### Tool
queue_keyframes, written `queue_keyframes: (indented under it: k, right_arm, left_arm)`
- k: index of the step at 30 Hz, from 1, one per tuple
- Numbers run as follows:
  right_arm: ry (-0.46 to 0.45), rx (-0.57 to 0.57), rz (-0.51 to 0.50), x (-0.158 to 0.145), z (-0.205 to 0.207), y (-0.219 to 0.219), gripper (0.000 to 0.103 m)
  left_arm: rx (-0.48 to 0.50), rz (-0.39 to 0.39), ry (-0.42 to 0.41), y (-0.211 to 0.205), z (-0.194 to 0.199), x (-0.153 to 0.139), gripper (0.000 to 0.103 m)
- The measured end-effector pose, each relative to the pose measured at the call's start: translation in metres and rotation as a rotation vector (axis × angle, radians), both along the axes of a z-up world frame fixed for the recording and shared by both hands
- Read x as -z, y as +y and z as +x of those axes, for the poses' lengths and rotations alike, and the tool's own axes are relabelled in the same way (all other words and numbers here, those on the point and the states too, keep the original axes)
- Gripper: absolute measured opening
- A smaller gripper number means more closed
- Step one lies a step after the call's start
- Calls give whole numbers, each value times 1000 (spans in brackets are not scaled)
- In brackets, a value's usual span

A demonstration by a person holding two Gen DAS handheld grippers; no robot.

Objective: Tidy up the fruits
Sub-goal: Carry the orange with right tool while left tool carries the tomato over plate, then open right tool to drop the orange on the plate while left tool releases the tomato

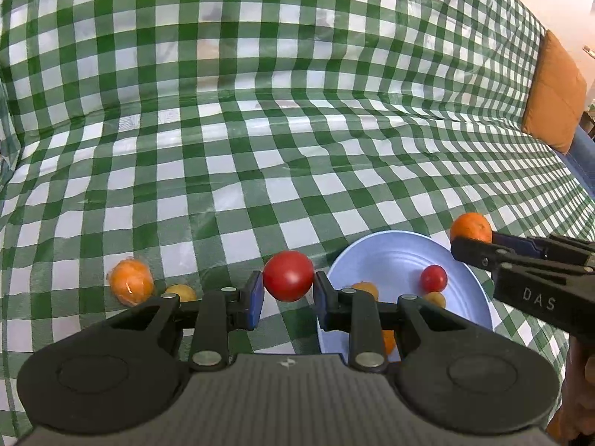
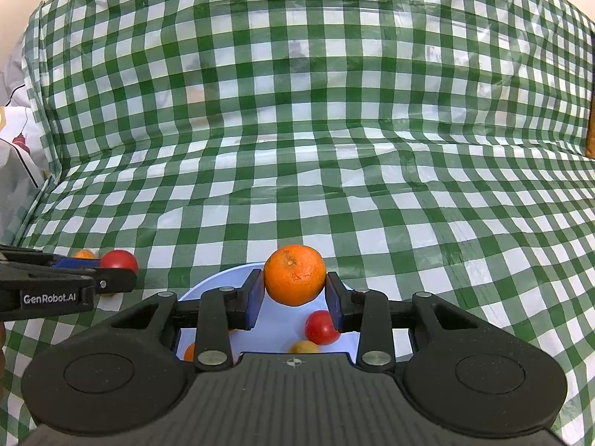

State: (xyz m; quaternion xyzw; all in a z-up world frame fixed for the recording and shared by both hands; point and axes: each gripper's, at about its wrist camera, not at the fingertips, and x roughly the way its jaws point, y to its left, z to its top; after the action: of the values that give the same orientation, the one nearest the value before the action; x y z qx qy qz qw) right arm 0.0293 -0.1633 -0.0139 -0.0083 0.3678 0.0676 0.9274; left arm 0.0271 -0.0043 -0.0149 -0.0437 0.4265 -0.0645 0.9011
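My left gripper is shut on a red tomato, held just left of the pale blue plate. My right gripper is shut on an orange mandarin above the plate's far edge. Inside the plate lie a small red tomato, partly hidden orange fruits and a small yellow fruit. On the cloth to the left rest a wrapped orange fruit and a small yellow fruit. The right gripper with the mandarin shows at the left wrist view's right side.
A green and white checked cloth covers the whole surface and rises up behind. An orange cushion stands at the far right. White printed fabric lies at the left edge of the right wrist view.
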Motion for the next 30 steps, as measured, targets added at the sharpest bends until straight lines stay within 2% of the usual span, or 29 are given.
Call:
queue_keyframes:
  k: [8, 13, 19, 22, 24, 26, 27, 30]
  right_arm:
    - [11, 25, 4, 2, 2, -2, 37]
    - [11, 20, 4, 2, 2, 0, 37]
    - [18, 16, 3, 3, 3, -1, 37]
    - [27, 5, 9, 4, 3, -1, 38]
    - [22, 9, 7, 4, 2, 0, 40]
    - [13, 10, 7, 3, 3, -1, 46]
    - [11, 14, 8, 4, 4, -2, 50]
    - [12, 16, 6, 4, 4, -2, 50]
  left_arm:
    - [103, -34, 10, -14, 0, 3, 31]
    - [219, -63, 19, -32, -3, 5, 31]
    - [384, 2, 24, -65, -17, 14, 32]
    - [402, 1, 19, -72, -20, 17, 32]
    - [404, -12, 12, -72, -19, 16, 38]
    - [391, -25, 8, -68, -18, 15, 43]
    - [385, -27, 8, -67, -18, 15, 43]
    - [367, -18, 14, -62, -17, 15, 43]
